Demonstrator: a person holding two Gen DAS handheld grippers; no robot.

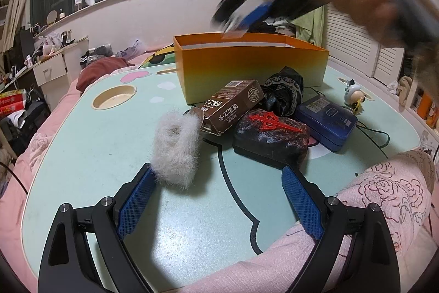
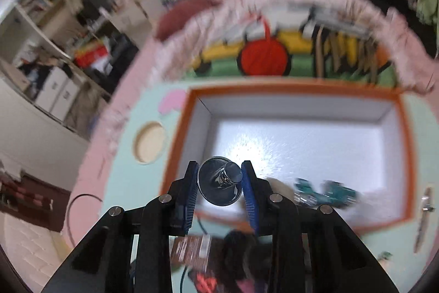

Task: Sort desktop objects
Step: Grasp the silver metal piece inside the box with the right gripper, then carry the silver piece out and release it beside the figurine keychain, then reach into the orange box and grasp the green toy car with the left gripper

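An orange box [image 1: 247,65] stands open at the back of the mint-green table [image 1: 96,150]. My right gripper [image 2: 220,165] is shut on a shiny round metal piece with a knob [image 2: 221,184], held above the box's white inside [image 2: 296,139]. In the left wrist view the right gripper [image 1: 241,18] is a blur over the box, with a hand on it. My left gripper [image 1: 219,172] stands open low over the table. Its left finger [image 1: 137,199] is next to a white furry item [image 1: 175,150].
In front of the box lie a brown carton [image 1: 233,106], a black pouch [image 1: 285,89], a dark case with a red emblem [image 1: 271,136] and a blue tin [image 1: 326,122]. A small figure [image 1: 355,95] sits at the right. A blurred teal thing [image 2: 326,192] shows inside the box. A pink quilt [image 1: 384,197] surrounds the table.
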